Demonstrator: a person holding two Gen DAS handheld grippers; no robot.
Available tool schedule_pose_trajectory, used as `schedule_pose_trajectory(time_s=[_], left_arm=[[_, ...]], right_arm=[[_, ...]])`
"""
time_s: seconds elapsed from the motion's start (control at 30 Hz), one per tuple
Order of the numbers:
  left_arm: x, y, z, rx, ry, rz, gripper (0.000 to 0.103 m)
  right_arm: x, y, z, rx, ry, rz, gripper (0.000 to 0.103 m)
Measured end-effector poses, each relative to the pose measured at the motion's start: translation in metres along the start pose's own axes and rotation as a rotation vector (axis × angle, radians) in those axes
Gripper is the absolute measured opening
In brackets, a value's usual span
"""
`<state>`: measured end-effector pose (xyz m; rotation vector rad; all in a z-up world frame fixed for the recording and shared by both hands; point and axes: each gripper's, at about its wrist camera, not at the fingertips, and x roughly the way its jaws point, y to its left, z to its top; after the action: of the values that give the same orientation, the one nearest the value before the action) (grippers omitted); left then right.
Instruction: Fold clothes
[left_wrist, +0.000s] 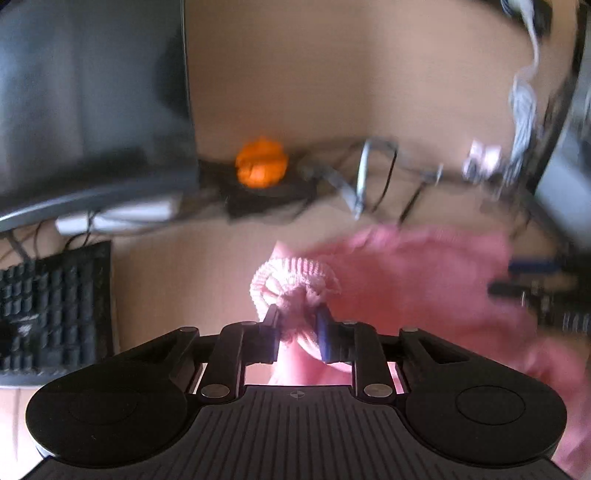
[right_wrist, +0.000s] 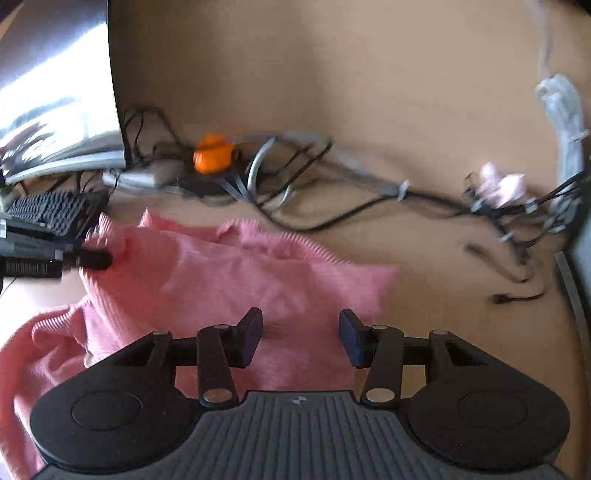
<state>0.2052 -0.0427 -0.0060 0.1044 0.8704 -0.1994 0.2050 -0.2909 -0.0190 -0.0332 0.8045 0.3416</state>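
Observation:
A pink knitted sweater (left_wrist: 424, 280) lies crumpled on the tan desk (left_wrist: 332, 74). In the left wrist view my left gripper (left_wrist: 297, 325) is shut on its ribbed cuff (left_wrist: 291, 280), which bunches up above the pads. In the right wrist view the sweater (right_wrist: 240, 273) spreads from the left edge to the centre. My right gripper (right_wrist: 300, 321) stands open just above the cloth near its right edge, with only flat fabric showing under the gap. At the left of that view the left gripper's dark tip (right_wrist: 92, 258) pinches a raised fold of the sweater.
A black keyboard (left_wrist: 55, 302) and a monitor (left_wrist: 92, 92) stand at the left. An orange object (right_wrist: 212, 155) and tangled cables (right_wrist: 295, 192) run along the back of the desk. White cable bundles (right_wrist: 565, 110) hang at the right. Bare desk (right_wrist: 443, 295) lies right of the sweater.

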Motion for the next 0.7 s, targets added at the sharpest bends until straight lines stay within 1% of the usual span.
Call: schedule_pose_trajectory(time_s=[0.07,0.1,0.13,0.2,0.27,0.37,0.43,0.47,0.5,0.53,0.57,0.6,0.67,0.7], left_arm=[[0.008,0.001,-0.011,0.042,0.037,0.033,0.039],[0.006,0.004,-0.009,0.035,0.034,0.027,0.04],[0.003,0.008,-0.007,0.023,0.025,0.017,0.042],[-0.017,0.016,0.002,-0.01,-0.039,-0.022,0.042],[-0.027,0.014,0.01,-0.032,-0.065,-0.121,0.048],[-0.038,0.01,0.021,-0.065,-0.096,-0.276,0.051],[-0.013,-0.003,0.018,-0.033,-0.035,-0.237,0.051],[0.001,-0.01,0.016,-0.015,-0.001,-0.212,0.049],[0.017,-0.017,0.014,0.002,0.04,-0.173,0.048],[0.023,-0.022,0.012,0.021,0.047,-0.148,0.047],[0.028,-0.027,0.011,0.04,0.047,-0.127,0.05],[0.027,-0.029,0.012,0.049,0.054,-0.124,0.051],[0.023,-0.032,0.015,0.059,0.062,-0.12,0.058],[0.022,-0.033,0.017,0.061,0.06,-0.115,0.058]], right_arm=[[0.01,0.002,0.0,-0.033,0.021,0.005,0.048],[0.014,0.002,0.001,-0.049,0.03,0.007,0.049],[0.011,0.002,0.002,-0.057,0.031,0.007,0.049],[0.007,0.001,0.005,-0.072,0.031,0.004,0.049],[-0.002,-0.004,0.009,-0.055,0.003,-0.008,0.049],[-0.004,-0.012,0.016,-0.018,-0.028,-0.017,0.049],[0.012,-0.014,0.017,0.007,-0.002,-0.011,0.049],[0.021,-0.015,0.017,0.017,0.013,-0.009,0.049],[0.029,-0.015,0.015,0.02,0.035,-0.007,0.049],[0.034,-0.015,0.013,0.022,0.047,-0.005,0.049],[0.033,-0.015,0.014,0.018,0.046,-0.005,0.049],[0.033,-0.014,0.014,0.014,0.044,-0.006,0.049],[0.028,-0.016,0.015,0.015,0.034,-0.002,0.049],[0.026,-0.018,0.016,0.019,0.031,-0.002,0.049]])
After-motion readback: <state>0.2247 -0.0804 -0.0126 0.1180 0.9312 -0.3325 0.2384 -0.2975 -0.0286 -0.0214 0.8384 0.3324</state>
